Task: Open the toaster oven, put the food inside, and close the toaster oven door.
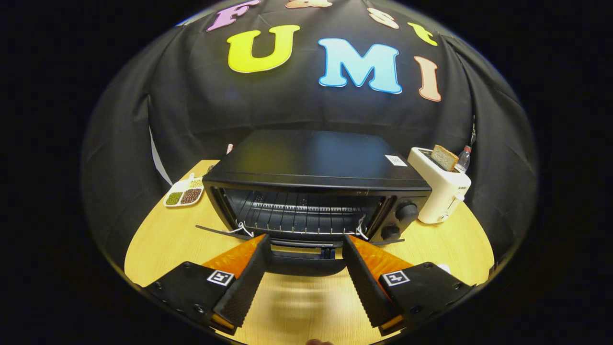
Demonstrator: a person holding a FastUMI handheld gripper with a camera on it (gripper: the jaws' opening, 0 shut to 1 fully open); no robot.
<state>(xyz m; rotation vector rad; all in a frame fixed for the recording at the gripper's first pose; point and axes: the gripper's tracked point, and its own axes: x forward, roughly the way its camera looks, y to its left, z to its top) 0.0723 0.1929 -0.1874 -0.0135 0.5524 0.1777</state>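
Beyond the spread fingers (306, 242), the toaster oven (316, 191) stands open, its label unreadable.

White toaster (443, 194) with bread slice (445, 157), sectioned dish (184, 194), wooden table (163, 239).

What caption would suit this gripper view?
Open gripper before the toaster oven, its door down flat between the jaws.
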